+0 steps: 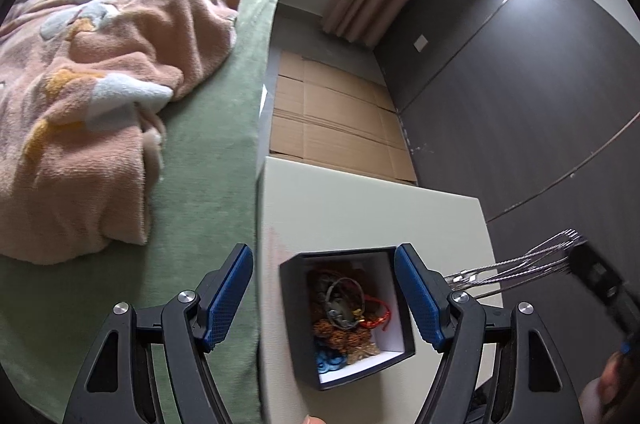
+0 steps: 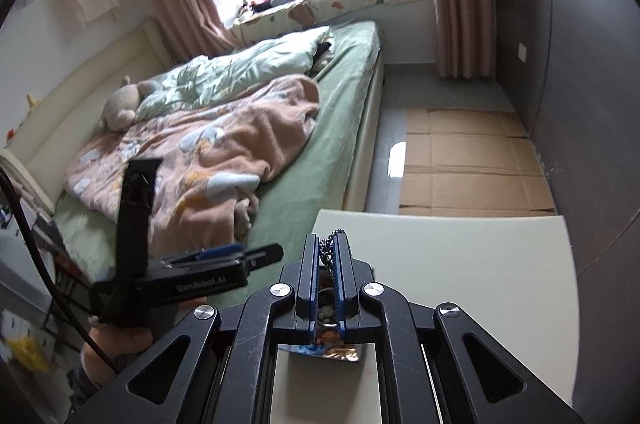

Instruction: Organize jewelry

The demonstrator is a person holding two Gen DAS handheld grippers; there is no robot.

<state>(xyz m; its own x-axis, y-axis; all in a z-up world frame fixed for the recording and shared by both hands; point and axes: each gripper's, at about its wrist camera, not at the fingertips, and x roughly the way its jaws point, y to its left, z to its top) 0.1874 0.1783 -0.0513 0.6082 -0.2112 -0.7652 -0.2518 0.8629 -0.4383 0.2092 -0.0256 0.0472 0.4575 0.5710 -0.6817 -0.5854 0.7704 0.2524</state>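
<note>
A dark box (image 1: pixel 400 352) with a white inside stands on the cream table (image 1: pixel 360 216). It holds a tangle of jewelry (image 1: pixel 344 308): brown bead strands, a grey bangle, a red cord and something blue. My left gripper (image 1: pixel 324 256) hangs open just above the box, one blue pad on each side and neither touching it. My right gripper (image 2: pixel 326 240) is shut on a metal chain (image 2: pixel 331 244), lifted above the box. In the left wrist view that chain (image 1: pixel 520 262) streaks silver at the right, blurred by motion.
A bed with a green sheet (image 1: pixel 208 183) and a pink blanket (image 1: pixel 100 95) runs along the table's left edge. Flattened cardboard (image 1: pixel 340 119) covers the floor beyond the table. A dark wall (image 1: pixel 520 83) stands at the right. A hand (image 2: pixel 116 340) holds the left gripper.
</note>
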